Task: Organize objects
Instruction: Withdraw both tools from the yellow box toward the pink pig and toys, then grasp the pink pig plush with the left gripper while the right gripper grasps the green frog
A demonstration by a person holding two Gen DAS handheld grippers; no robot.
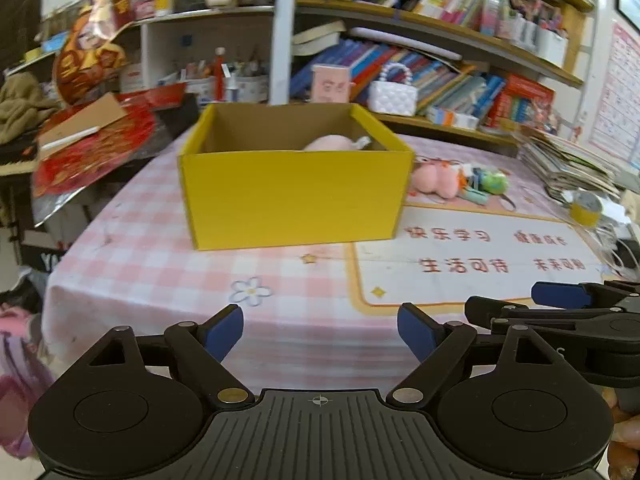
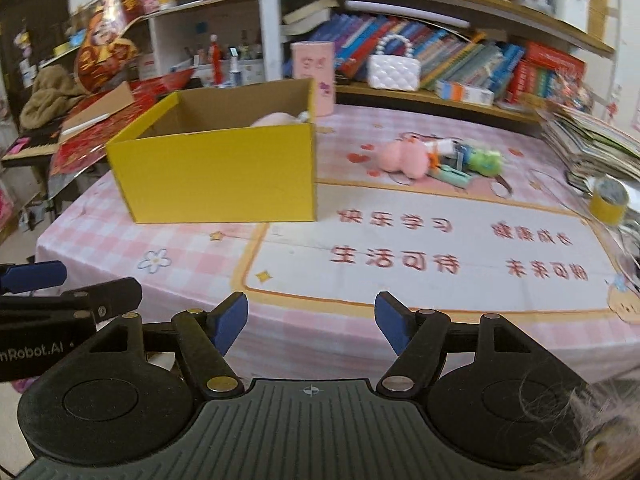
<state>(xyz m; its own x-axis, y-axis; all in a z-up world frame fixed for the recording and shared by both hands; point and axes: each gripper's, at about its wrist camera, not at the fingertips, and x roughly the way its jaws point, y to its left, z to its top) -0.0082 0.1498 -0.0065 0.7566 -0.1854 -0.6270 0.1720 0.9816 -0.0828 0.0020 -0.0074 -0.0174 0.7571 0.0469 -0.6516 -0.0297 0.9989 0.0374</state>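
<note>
A yellow cardboard box (image 1: 292, 196) stands open on the pink checked tablecloth; it also shows in the right wrist view (image 2: 216, 172). A pink plush (image 1: 332, 143) lies inside it. To its right lie a pink plush toy (image 1: 434, 178) (image 2: 402, 158), a green toy (image 1: 494, 181) (image 2: 486, 161) and small teal items (image 2: 452, 174). My left gripper (image 1: 320, 332) is open and empty, at the table's near edge. My right gripper (image 2: 312, 322) is open and empty beside it, also seen from the side in the left wrist view (image 1: 560, 296).
A roll of yellow tape (image 1: 585, 208) (image 2: 609, 200) and a stack of papers (image 2: 588, 140) sit at the right. A pink cylinder (image 2: 314, 76) and a white quilted purse (image 2: 394, 70) stand behind, below bookshelves. Red decorations (image 1: 92, 148) clutter the left.
</note>
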